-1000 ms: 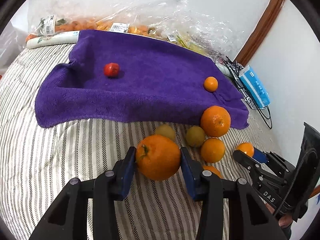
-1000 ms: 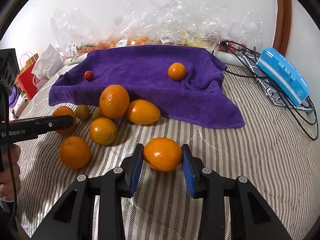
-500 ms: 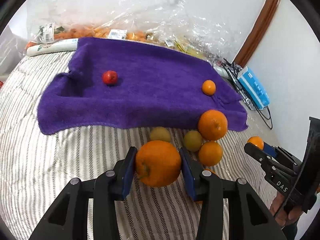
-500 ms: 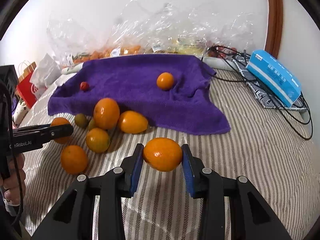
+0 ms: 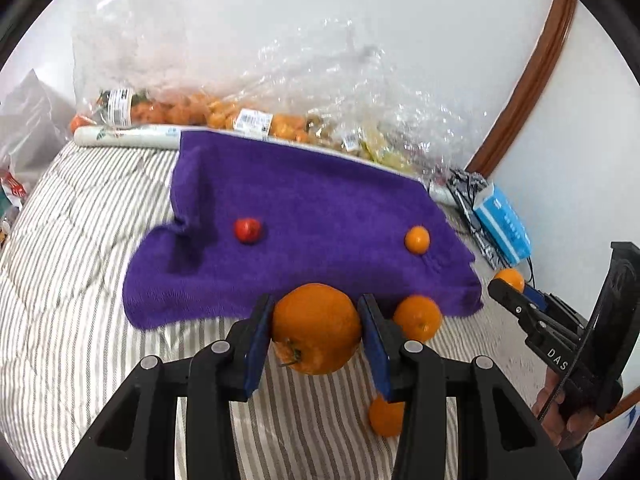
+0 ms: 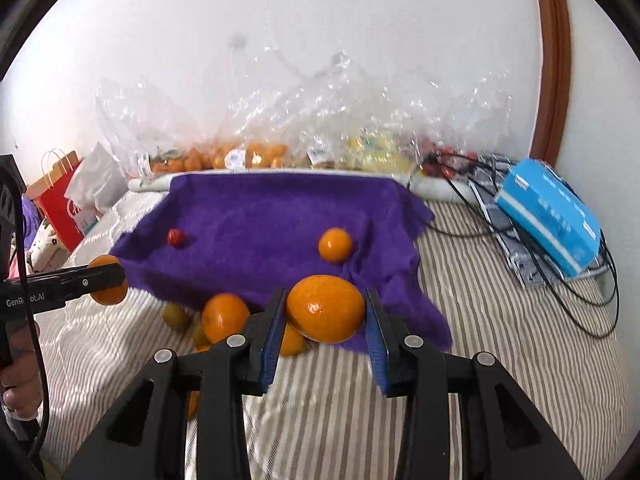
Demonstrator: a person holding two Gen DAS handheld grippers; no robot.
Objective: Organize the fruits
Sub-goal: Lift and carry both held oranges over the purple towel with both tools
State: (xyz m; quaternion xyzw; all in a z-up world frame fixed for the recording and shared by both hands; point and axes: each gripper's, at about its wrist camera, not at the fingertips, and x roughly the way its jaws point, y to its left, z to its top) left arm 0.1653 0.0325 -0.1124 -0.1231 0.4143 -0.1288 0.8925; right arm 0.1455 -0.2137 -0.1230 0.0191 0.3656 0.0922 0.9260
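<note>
My left gripper point(image 5: 316, 330) is shut on a large orange point(image 5: 317, 328) and holds it above the striped bed near the front edge of the purple towel point(image 5: 304, 216). My right gripper point(image 6: 325, 312) is shut on another orange point(image 6: 325, 308), lifted over the towel's point(image 6: 272, 216) front right corner. On the towel lie a small red fruit point(image 5: 248, 230) and a small orange point(image 5: 417, 239); both also show in the right wrist view, the red fruit point(image 6: 176, 237) and the small orange point(image 6: 335, 244). Loose oranges point(image 6: 224, 317) and a greenish fruit point(image 6: 175, 314) lie in front of the towel.
Clear plastic bags of fruit point(image 5: 256, 120) line the wall behind the towel. A blue box point(image 6: 550, 214) and black cables point(image 6: 560, 280) lie at the right. A red paper bag point(image 6: 60, 204) stands at the left. A white roll point(image 5: 128, 136) lies at the towel's back left.
Both grippers have risen off the bed with their oranges and moved toward the towel. The loose fruits now lie lower in both views.
</note>
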